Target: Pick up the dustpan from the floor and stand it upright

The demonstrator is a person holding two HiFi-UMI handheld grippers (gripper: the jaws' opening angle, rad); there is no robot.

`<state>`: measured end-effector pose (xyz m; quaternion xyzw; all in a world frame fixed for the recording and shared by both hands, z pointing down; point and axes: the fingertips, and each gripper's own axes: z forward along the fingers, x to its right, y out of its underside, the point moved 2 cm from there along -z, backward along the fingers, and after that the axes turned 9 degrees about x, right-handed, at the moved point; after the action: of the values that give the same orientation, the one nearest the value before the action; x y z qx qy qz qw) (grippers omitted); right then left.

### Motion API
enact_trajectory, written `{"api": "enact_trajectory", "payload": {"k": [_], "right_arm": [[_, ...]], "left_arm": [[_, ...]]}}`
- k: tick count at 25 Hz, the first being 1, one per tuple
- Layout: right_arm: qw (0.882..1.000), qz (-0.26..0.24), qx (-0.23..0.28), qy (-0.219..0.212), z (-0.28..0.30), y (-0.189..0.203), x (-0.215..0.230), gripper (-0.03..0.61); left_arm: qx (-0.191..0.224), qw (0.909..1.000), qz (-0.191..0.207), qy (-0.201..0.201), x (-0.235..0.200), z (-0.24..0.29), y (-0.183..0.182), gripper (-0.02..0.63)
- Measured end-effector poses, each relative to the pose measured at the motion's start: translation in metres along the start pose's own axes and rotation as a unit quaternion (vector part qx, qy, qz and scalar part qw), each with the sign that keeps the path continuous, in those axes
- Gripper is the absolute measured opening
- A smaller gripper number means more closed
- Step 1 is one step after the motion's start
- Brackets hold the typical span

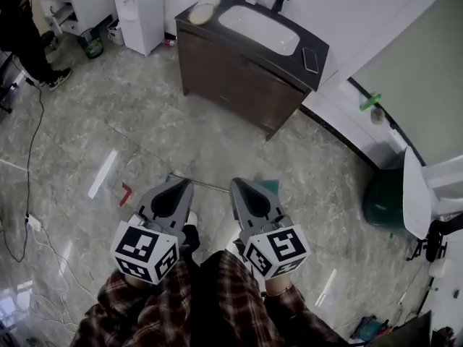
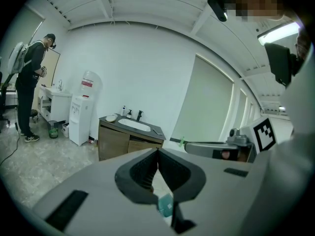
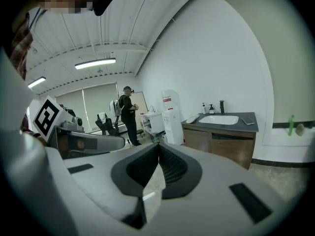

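Head view: left gripper [image 1: 184, 183] and right gripper [image 1: 239, 183] are side by side over the floor [image 1: 145, 121], both pinched closed and empty. The dustpan [image 1: 270, 186] lies flat just beyond them, its teal pan half hidden behind the right gripper and its metal handle [image 1: 202, 185] running left. Left gripper view: jaws together, with a teal sliver of the dustpan showing through the gap below the tips. Right gripper view: jaws together, only floor in the gap.

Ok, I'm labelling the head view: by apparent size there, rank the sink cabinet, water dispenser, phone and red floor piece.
1. sink cabinet
2. water dispenser
3. phone and red floor piece look about alike; I won't rank them.
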<state>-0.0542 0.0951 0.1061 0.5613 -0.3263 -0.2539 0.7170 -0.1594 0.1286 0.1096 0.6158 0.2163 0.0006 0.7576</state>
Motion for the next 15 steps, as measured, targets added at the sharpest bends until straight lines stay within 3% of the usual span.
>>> {"api": "enact_trajectory", "payload": {"k": [6,15], "right_arm": [[1.0,0.001,-0.01,0.021,0.039,-0.007,0.01,0.011],[0.998,0.033,-0.038,0.025,0.047,0.006,0.047,0.012]], "left_arm": [[-0.023,0.9996,-0.001,0.014,-0.039,0.029,-0.006,0.012],[-0.038,0.999,-0.024,0.004,-0.045,0.06,0.011,0.012]]}}
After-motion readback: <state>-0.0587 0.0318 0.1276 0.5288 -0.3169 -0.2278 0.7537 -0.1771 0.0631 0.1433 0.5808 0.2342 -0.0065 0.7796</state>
